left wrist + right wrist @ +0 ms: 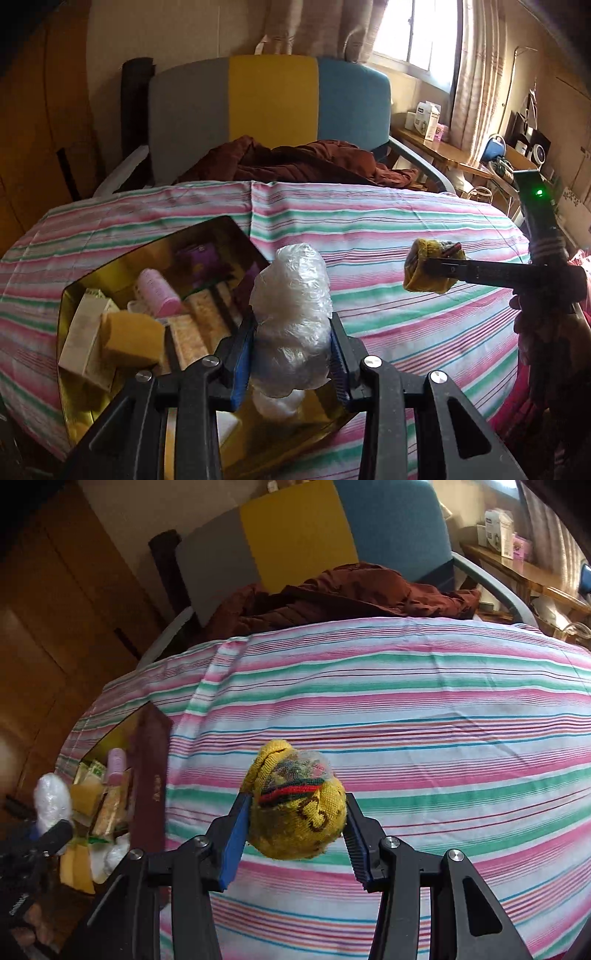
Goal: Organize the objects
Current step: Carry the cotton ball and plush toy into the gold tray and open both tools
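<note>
My left gripper [291, 354] is clamped on a crumpled clear plastic bag [291, 317], held over the open gold tin [70, 354] that sits at 8 o'clock on the striped cloth [406, 229]. My right gripper [295, 834] is clamped on a yellow sock ball [299, 812] above bare cloth, at 3 o'clock from the tin. Tin contents: pink bottle [157, 291], yellow block [133, 341], boxes.

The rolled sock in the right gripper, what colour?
Mustard yellow sock with red-green stripes; right wrist view.
</note>
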The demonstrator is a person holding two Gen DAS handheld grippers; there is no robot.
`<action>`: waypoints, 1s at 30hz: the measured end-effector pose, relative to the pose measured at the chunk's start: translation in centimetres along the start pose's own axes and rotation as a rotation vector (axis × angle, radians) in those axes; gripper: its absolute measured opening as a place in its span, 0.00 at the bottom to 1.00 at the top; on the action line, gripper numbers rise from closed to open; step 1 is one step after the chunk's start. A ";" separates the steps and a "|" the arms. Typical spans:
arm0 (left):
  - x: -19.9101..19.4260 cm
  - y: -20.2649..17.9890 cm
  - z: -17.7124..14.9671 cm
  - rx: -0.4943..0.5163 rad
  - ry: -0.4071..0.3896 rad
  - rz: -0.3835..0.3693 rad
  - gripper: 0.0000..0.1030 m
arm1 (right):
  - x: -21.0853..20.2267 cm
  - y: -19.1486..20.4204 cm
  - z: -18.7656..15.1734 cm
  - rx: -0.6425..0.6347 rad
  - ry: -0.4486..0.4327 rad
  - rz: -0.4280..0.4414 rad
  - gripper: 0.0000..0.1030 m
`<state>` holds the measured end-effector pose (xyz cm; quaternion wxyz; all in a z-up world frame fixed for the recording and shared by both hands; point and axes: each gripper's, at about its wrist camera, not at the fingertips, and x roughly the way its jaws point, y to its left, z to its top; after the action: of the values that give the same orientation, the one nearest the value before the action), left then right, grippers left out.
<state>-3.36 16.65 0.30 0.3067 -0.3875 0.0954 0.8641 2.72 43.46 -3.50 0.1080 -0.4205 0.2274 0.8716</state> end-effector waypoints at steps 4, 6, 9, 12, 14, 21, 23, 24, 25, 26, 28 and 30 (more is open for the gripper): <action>-0.9 2.8 -0.8 -0.061 -0.002 0.012 0.35 | -0.6 3.1 -0.7 -0.022 -0.006 0.067 0.48; -1.6 5.0 -1.3 -0.114 -0.005 0.018 0.35 | -1.0 5.0 -1.1 -0.046 -0.012 0.105 0.47; -2.9 8.0 -2.0 -0.174 -0.024 0.058 0.35 | -1.3 7.7 -1.6 -0.086 -0.009 0.157 0.48; -4.3 11.1 -3.0 -0.244 -0.033 0.092 0.35 | -1.4 10.8 -2.3 -0.144 0.000 0.203 0.48; -5.2 12.8 -3.7 -0.282 -0.042 0.118 0.35 | -1.2 12.8 -2.7 -0.184 0.010 0.235 0.48; -5.2 14.0 -4.9 -0.345 -0.025 0.068 0.35 | 0.5 18.6 -3.9 -0.299 0.065 0.317 0.48; -4.9 13.2 -4.5 -0.336 -0.023 0.016 0.35 | 1.1 19.7 -4.3 -0.319 0.077 0.326 0.48; -4.8 12.8 -4.2 -0.328 -0.025 -0.004 0.35 | 1.5 20.2 -4.5 -0.331 0.085 0.326 0.48; -4.5 12.2 -3.7 -0.317 -0.031 -0.027 0.35 | 1.8 20.6 -4.6 -0.339 0.091 0.319 0.48; -4.3 11.8 -3.4 -0.310 -0.033 -0.038 0.35 | 2.3 20.8 -4.8 -0.349 0.101 0.297 0.48; -3.3 11.1 -2.5 -0.291 -0.023 -0.052 0.35 | 3.5 20.7 -5.3 -0.360 0.129 0.229 0.48; -2.0 10.3 -1.8 -0.292 -0.003 -0.065 0.36 | 4.8 20.2 -5.8 -0.353 0.170 0.183 0.48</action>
<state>-7.44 6.81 -0.23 0.2748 -0.4298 -0.0444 0.8589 -3.96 23.02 -4.21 -0.0662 -0.4825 0.1169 0.8656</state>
